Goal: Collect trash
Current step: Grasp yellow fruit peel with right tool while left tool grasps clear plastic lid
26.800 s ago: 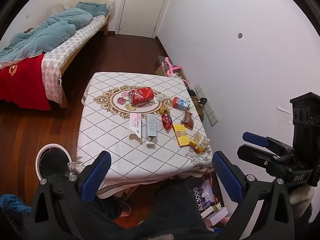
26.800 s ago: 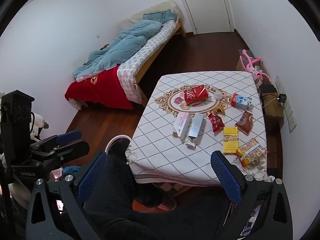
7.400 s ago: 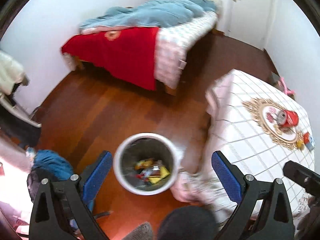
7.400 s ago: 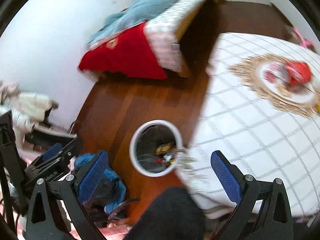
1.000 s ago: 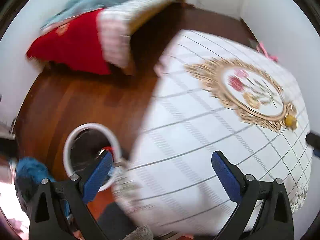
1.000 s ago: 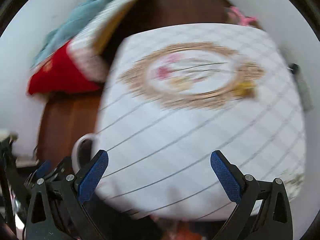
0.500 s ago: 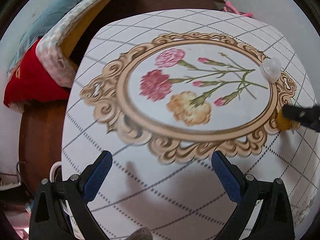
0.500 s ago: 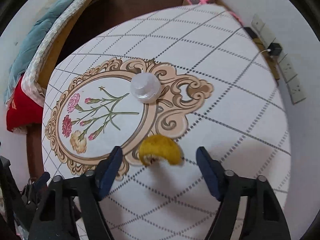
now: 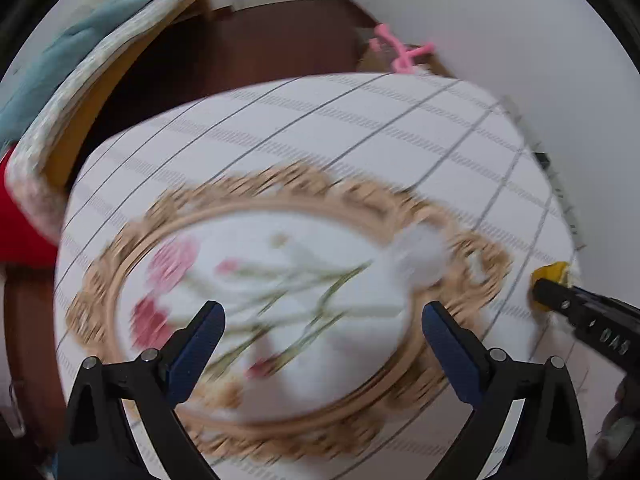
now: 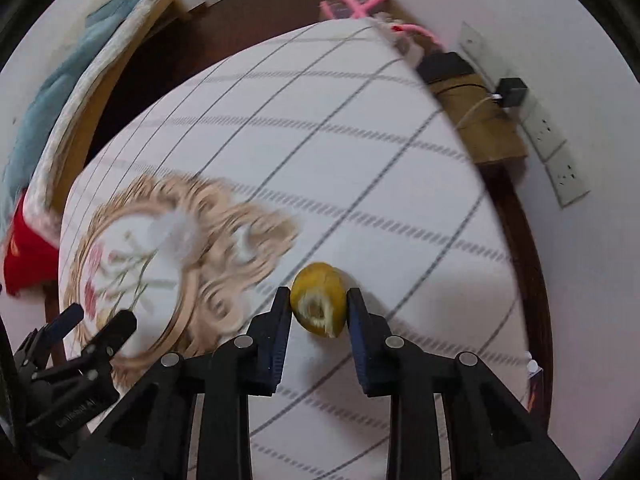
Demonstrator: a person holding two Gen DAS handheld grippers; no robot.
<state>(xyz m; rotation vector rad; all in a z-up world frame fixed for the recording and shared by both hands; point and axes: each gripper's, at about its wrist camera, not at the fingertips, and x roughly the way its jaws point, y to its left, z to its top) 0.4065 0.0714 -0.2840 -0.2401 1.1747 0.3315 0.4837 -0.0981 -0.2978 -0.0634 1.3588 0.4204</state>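
Note:
A yellow fruit peel [image 10: 319,305] lies on the white checked tablecloth [image 10: 320,160]. My right gripper [image 10: 319,312] has its jaws closed in on both sides of the peel, touching it. The peel also shows in the left wrist view [image 9: 550,278] at the right, with the right gripper's tip on it. A small clear plastic lid [image 9: 420,254] lies blurred on the gold flower frame; it also shows in the right wrist view [image 10: 176,232]. My left gripper [image 9: 320,340] is open and empty above the flower print, the lid just ahead and right of it.
A bed with a blue quilt [image 9: 60,48] and red cover stands to the left across dark wood floor. A pink object [image 10: 360,8] and a brown box [image 10: 476,120] sit behind the table by the white wall with sockets [image 10: 560,160].
My right gripper has moved forward and closed onto the yellow peel. My left gripper has moved toward the far right of the flower frame, nearer the clear lid; the view is blurred by motion.

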